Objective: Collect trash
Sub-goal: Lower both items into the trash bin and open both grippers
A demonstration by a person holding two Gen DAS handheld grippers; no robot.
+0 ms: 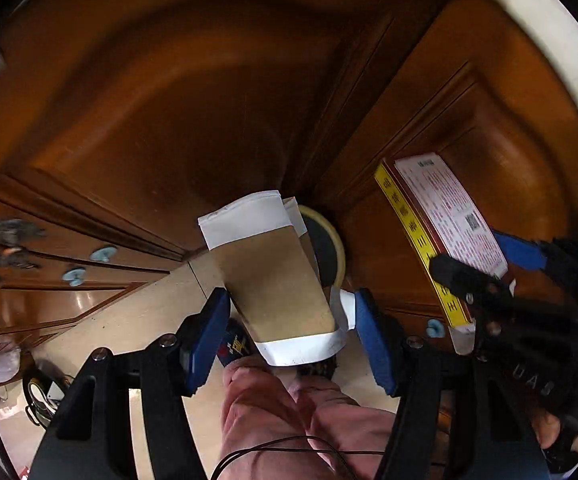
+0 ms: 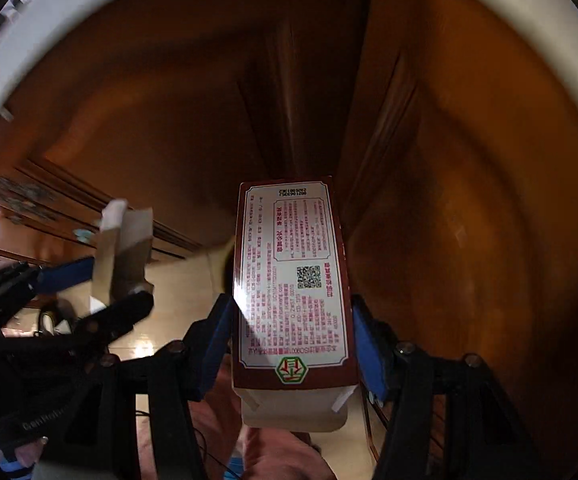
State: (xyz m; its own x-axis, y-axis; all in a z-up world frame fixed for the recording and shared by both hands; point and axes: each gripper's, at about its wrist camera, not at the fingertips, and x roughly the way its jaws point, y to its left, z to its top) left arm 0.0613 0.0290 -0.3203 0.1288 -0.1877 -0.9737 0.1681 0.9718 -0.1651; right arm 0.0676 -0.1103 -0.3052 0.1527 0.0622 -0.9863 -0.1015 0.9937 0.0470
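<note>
My left gripper [image 1: 289, 320] pinches a light, crushable paper pouch [image 1: 273, 276]; right gripper [image 2: 293, 344] clamps a stiff carton [image 2: 293, 280] mid-length.

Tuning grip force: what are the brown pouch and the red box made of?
Brown pouch: looks like matte kraft paper with white bands at both ends; flat, creased, likely thin and crushable. Red box: apparently printed cardboard, glossy; glare streak on its label face, folded flaps at the open end.
</note>
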